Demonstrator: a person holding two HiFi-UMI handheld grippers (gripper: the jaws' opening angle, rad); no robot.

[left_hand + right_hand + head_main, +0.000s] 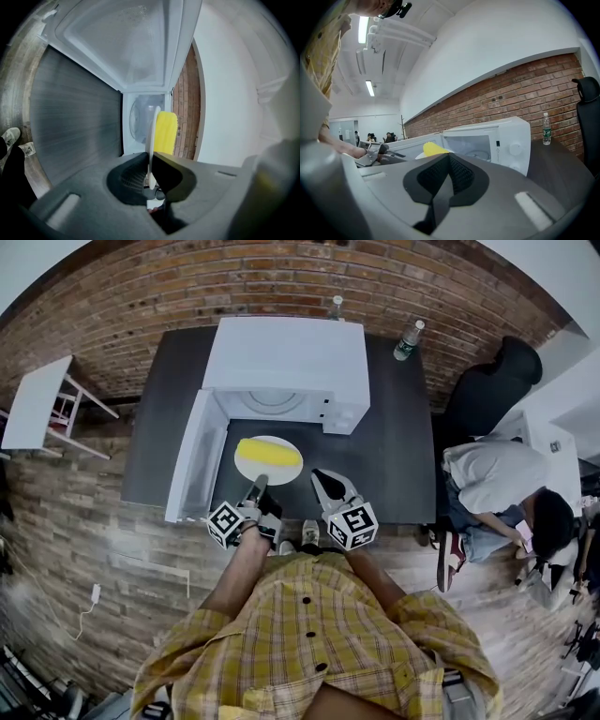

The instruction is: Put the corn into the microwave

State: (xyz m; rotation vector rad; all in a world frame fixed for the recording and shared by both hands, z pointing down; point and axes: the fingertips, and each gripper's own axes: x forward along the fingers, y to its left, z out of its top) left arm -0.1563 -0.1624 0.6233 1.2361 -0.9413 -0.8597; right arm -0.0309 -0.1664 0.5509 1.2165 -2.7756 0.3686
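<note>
Left gripper view: jaws of the left gripper (pixel 151 157) clamped on the rim of a white plate (pixel 152 133), seen edge-on as a thin pale line running straight out from the tips. Just past the tips, lying on that plate, the yellow corn (pixel 165 132) – and beyond it the open cavity of the microwave (pixel 139 119).

Only from the head view: the plate's round outline, the door (pixel 192 460) swung wide to the left of both jaws, the dark worktop (pixel 398 470) beneath, and the right gripper (pixel 323 486) just beside the plate, not touching it.

Right gripper view: jaws pressed together with nothing between. Ahead and to their left, a tip of corn peeking over them, the plate largely hidden behind; to their right a bottle (pixel 546 129).

Plate resting on the worktop or lifted off it – impossible to tell.
</note>
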